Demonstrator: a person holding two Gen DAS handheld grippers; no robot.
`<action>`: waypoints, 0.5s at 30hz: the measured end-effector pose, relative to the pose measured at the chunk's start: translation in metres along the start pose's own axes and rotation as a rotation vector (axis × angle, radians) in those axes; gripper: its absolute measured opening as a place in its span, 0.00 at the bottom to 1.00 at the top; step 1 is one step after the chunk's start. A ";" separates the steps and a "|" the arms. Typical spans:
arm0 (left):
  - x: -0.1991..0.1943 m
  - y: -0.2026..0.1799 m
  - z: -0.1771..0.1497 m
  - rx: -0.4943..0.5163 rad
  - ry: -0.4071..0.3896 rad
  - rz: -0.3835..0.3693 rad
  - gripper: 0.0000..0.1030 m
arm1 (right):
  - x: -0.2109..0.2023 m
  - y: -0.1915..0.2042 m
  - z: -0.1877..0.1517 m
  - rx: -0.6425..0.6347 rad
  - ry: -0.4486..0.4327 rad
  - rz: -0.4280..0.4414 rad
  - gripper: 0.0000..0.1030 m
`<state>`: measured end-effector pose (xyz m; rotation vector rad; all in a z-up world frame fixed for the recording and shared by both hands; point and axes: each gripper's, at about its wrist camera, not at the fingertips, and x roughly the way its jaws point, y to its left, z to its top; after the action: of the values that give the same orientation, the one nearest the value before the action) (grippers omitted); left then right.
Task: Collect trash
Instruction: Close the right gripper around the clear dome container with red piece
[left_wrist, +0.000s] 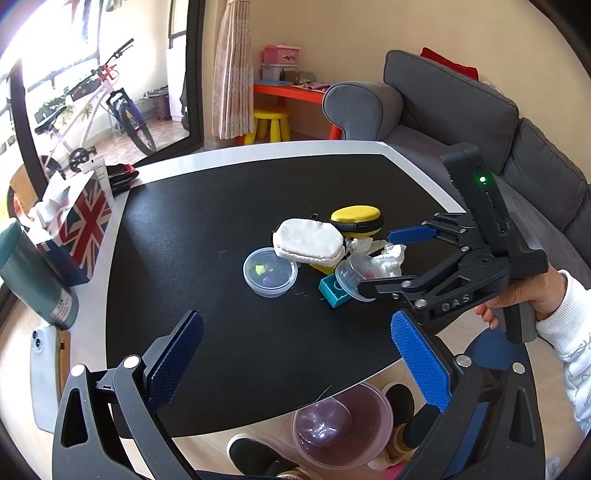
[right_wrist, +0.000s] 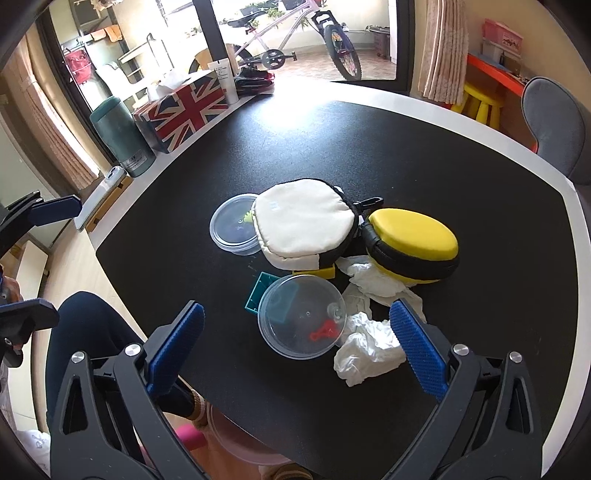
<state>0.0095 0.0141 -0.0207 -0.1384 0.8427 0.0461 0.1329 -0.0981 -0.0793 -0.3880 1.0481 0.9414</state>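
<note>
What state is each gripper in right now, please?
Left gripper: open, holding nothing.
Right gripper: open, nothing gripped; a tipped clear tub and crumpled tissue lie between its fingers.

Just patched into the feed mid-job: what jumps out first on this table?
The cluster mid-table: a yellow case and white pouch side by side, with crumpled tissue in front. The open right gripper hovers over the tissue and a tipped clear tub. A Union Jack tissue box sits at the table's edge.

Black table (white-rimmed), yellow case, cream pouch, white tissue, Union Jack box
</note>
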 end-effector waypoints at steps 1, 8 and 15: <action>0.000 0.001 0.000 -0.001 0.001 0.000 0.94 | 0.003 0.000 0.000 -0.004 0.012 -0.003 0.76; 0.003 0.003 0.000 -0.008 0.005 -0.001 0.94 | 0.016 -0.002 -0.001 -0.010 0.038 0.010 0.65; 0.007 0.003 -0.001 -0.008 0.012 -0.007 0.94 | 0.015 -0.002 -0.001 -0.011 0.027 0.009 0.53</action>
<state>0.0133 0.0165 -0.0266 -0.1497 0.8537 0.0421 0.1368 -0.0927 -0.0935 -0.4065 1.0699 0.9524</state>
